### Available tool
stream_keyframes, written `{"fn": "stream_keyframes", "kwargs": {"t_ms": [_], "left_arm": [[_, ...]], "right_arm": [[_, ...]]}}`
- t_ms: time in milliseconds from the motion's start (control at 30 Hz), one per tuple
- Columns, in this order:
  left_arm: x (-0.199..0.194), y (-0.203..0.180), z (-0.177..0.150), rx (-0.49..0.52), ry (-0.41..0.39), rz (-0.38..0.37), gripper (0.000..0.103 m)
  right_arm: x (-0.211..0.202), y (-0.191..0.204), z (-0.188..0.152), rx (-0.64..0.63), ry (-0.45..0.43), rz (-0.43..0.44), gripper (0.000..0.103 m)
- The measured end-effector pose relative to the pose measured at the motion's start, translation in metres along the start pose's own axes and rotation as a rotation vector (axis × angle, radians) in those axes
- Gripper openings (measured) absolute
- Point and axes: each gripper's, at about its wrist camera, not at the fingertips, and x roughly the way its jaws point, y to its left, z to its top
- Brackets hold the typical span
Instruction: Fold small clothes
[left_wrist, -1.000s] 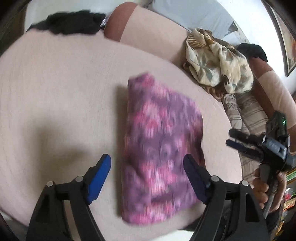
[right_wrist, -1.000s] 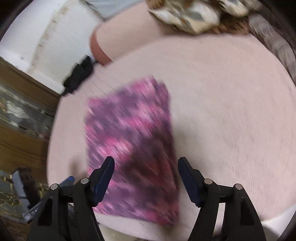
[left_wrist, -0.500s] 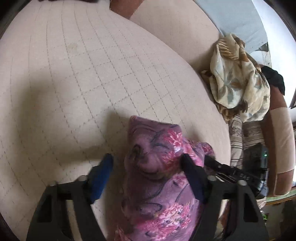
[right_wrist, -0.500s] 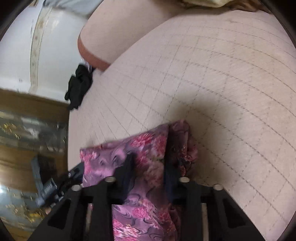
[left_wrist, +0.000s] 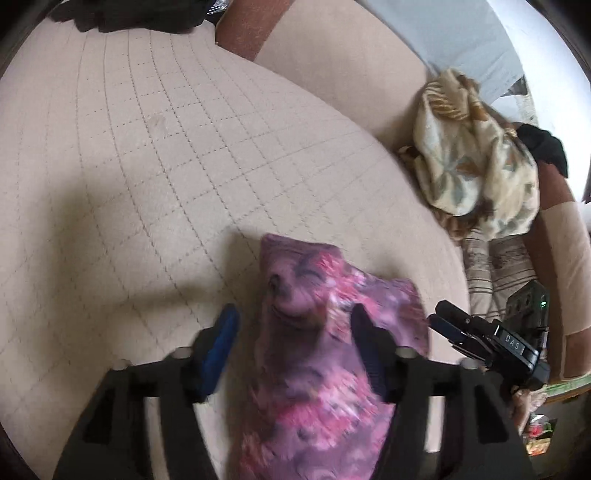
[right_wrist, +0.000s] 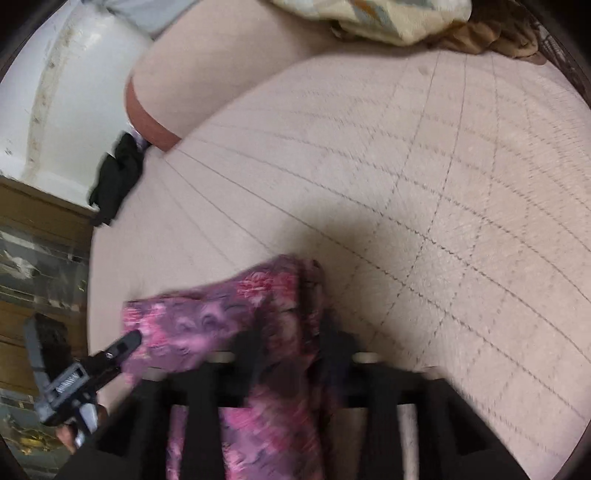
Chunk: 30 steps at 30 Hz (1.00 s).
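A folded purple and pink floral cloth (left_wrist: 317, 332) lies bunched on the quilted beige cushion (left_wrist: 147, 166). My left gripper (left_wrist: 291, 332) is open, its fingers on either side of the cloth's raised end. My right gripper (right_wrist: 291, 339) is shut on the cloth (right_wrist: 229, 317) at its other edge, and it also shows at the right of the left wrist view (left_wrist: 458, 328). The left gripper shows in the right wrist view (right_wrist: 122, 343) at the cloth's left edge. Both views are blurred.
A crumpled cream floral cloth (left_wrist: 476, 166) and striped fabric (left_wrist: 495, 273) lie at the cushion's right. Dark clothes (left_wrist: 140, 14) sit at the far edge and also show in the right wrist view (right_wrist: 118, 177). A wooden cabinet (right_wrist: 33, 258) stands to the left.
Both grippers came down onto the flat cloth and the right one shut on its edge. The cloth has bunched up. The left gripper's jaws have narrowed around the cloth.
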Motion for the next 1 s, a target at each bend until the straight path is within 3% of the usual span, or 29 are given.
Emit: {"fn": "stream_keyframes", "kwargs": {"t_ms": [100,233,300,333,367,400,467,533,633,733,800,833,933,1000], "left_arm": [[-0.006,-0.002,-0.013,0.002,0.051,0.039,0.069],[0.009,0.006,-0.035,0.025,0.085,0.076,0.069],[0.025,0.018,-0.030,-0.018,0.103,0.047,0.068],[0.031,0.026,-0.027,-0.065,0.120,0.013,0.060],[0.032,0.028,-0.025,-0.080,0.133,-0.016,0.030],[0.031,0.024,-0.024,-0.067,0.163,-0.055,0.027],[0.017,0.006,-0.025,0.039,0.126,-0.007,0.023],[0.025,0.004,-0.030,0.074,0.128,0.031,0.026],[0.026,0.011,-0.027,0.024,0.140,0.037,0.044],[0.007,0.015,-0.017,-0.020,0.094,-0.016,0.050],[-0.001,0.017,-0.009,-0.047,0.032,-0.018,0.066],[0.002,0.017,-0.002,-0.051,0.012,-0.011,0.073],[0.026,0.023,0.018,-0.057,0.064,0.041,0.073],[0.042,0.031,0.026,-0.103,0.102,-0.025,0.072]], "right_arm": [[-0.012,-0.006,-0.009,0.021,0.013,0.007,0.067],[-0.005,-0.033,-0.020,0.084,0.113,0.042,0.067],[0.015,-0.037,-0.024,0.094,0.172,0.059,0.048],[0.024,-0.040,-0.026,0.116,0.199,0.067,0.044],[0.031,-0.043,-0.028,0.135,0.217,0.080,0.031],[0.030,-0.042,-0.030,0.126,0.213,0.063,0.025],[0.021,-0.038,-0.031,0.090,0.207,0.045,0.014],[0.021,-0.040,-0.029,0.062,0.201,0.014,0.012],[0.030,-0.043,-0.026,0.079,0.228,0.023,0.021],[0.013,-0.031,-0.018,0.037,0.155,0.050,0.031],[0.006,-0.027,-0.013,0.028,0.106,0.049,0.075],[0.009,-0.024,-0.010,0.031,0.098,0.046,0.078],[0.028,-0.023,0.003,0.052,0.102,0.068,0.077],[0.046,-0.024,0.008,0.071,0.127,0.089,0.072]]}}
